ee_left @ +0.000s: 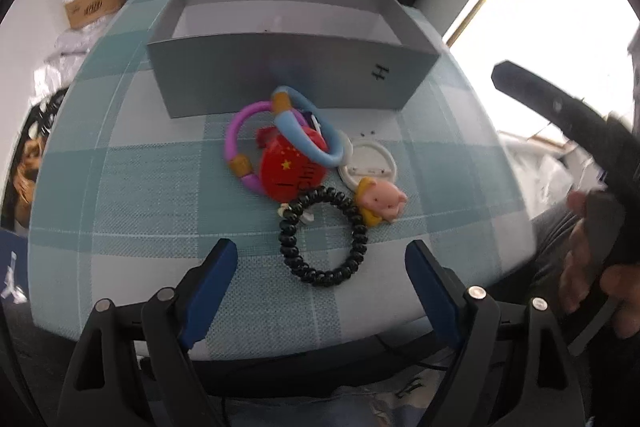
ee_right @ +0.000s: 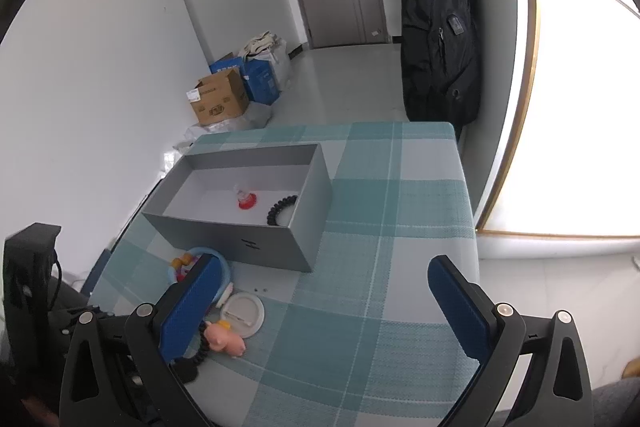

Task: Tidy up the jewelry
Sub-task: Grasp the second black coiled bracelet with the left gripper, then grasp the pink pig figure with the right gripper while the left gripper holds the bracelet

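The left gripper [ee_left: 322, 267] has its blue fingers [ee_left: 208, 283] apart, with nothing squeezed between them. They hang over the table [ee_left: 120, 195], which has a blue-green checked cloth. The black coil hair tie [ee_left: 324, 235] lies on the cloth between the two fingers, a little past their tips, and neither finger touches it.

The right gripper [ee_right: 324, 307] also has its fingers [ee_right: 460, 311] wide apart and holds nothing. Only bare cloth shows between them. Its left finger stands in front of the pile of jewelry and hides part of it.

The pile sits on the near side of the gray box [ee_left: 288, 75]. Just past the hair tie, and touching it, are a small pink pig charm [ee_left: 382, 203] and a round red piece with yellow stars [ee_left: 290, 167]. A white ring-shaped piece [ee_left: 370, 163] lies next to the pig. A purple bangle [ee_left: 240, 147] and a light blue bangle [ee_left: 308, 131] lie over the red piece. The blue one reaches up close to the front wall of the box.

The box is open at the top. Inside it, in the right wrist view, are a black bead bracelet [ee_right: 280, 209] by the right wall and a small red thing [ee_right: 246, 201] in the middle.

Behind the box, on the floor, stand a brown cardboard box [ee_right: 218, 99] and a blue box [ee_right: 262, 79]. A black backpack [ee_right: 438, 27] hangs by the wall.
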Demonstrator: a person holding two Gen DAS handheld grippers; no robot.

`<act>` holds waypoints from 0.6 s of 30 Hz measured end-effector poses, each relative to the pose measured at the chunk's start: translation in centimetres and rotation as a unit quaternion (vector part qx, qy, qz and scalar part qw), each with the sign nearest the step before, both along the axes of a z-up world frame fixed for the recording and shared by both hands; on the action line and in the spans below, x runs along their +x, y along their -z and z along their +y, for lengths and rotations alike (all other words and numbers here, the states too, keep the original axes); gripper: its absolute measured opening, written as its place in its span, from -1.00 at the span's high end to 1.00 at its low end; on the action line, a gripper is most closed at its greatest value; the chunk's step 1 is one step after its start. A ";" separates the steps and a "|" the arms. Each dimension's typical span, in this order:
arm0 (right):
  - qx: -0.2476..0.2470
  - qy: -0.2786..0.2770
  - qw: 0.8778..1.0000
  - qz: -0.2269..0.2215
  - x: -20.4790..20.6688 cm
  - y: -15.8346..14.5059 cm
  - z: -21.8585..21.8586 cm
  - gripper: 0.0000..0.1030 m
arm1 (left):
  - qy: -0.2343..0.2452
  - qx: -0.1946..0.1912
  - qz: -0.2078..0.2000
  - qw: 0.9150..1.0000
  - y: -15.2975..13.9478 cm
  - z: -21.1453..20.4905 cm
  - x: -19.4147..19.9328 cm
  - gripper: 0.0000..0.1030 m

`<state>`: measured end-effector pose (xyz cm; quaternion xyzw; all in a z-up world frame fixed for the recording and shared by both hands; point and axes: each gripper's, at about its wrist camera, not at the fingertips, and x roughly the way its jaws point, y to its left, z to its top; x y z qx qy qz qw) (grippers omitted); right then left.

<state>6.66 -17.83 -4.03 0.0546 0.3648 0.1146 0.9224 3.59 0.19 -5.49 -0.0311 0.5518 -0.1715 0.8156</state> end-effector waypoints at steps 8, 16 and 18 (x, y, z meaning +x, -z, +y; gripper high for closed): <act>0.004 0.009 1.000 0.005 0.1 0.2 -0.3 -1.00 | 0.004 0.024 -0.016 1.000 0.0 -0.8 -0.6 0.23; -0.001 0.018 1.000 0.020 0.5 0.8 -0.4 -1.00 | -0.011 -0.004 0.000 1.000 0.2 0.4 -0.8 0.88; -0.010 0.018 1.000 0.019 0.5 0.9 -0.2 -1.00 | -0.014 -0.002 -0.002 1.000 0.1 0.5 -1.0 0.88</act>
